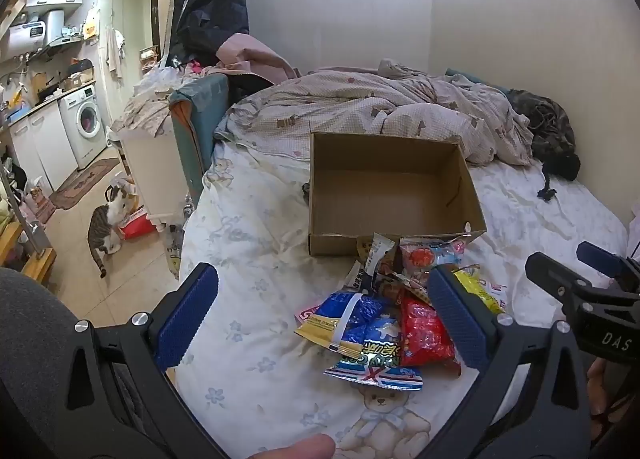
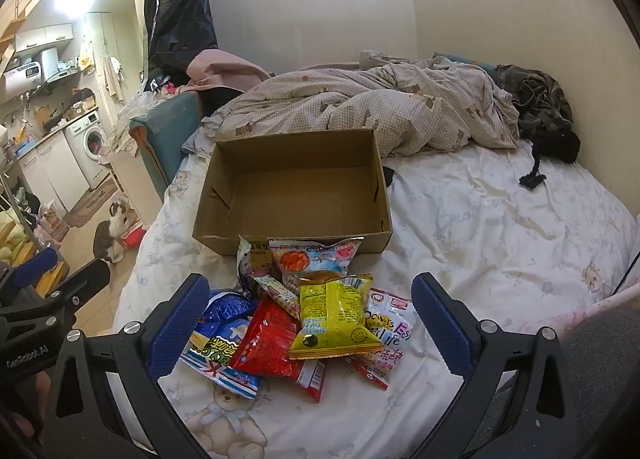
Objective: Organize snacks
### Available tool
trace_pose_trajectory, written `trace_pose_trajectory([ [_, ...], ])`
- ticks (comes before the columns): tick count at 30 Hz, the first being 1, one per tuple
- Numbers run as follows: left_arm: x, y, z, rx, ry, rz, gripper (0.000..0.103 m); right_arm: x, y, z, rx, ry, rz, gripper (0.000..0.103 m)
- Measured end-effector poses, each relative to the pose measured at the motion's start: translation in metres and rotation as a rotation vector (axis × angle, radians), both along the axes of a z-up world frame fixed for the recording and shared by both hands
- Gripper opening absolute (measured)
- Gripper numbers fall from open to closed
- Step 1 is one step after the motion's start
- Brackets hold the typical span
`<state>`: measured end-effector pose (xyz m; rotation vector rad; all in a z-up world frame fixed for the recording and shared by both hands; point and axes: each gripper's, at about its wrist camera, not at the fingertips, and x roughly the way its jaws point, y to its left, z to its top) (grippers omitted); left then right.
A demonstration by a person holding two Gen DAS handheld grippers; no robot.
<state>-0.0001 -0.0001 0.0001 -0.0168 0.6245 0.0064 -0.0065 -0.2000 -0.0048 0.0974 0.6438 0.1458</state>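
While both tools hover: snacks sit untouched on the bed.
Box: open brown corrugated cardboard box, rectangular, empty, straight rims.
Snacks: heap of crinkly glossy foil snack packets, touching the box's near wall.
Left gripper: blue ribbed pads spread wide, gripping nothing.
Right gripper: wide too, holding nothing.
Room: rumpled white bear-print bedsheet, bare to the right.
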Motion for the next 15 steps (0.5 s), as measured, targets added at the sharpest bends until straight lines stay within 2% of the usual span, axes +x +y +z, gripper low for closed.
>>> trace_pose_trajectory([
  [15, 0.004, -0.0011, 0.0038, 0.002, -0.009, -0.001, 0.103, 0.0004, 0.0001, 0.0001, 0.004, -0.001, -0.001, 0.103],
])
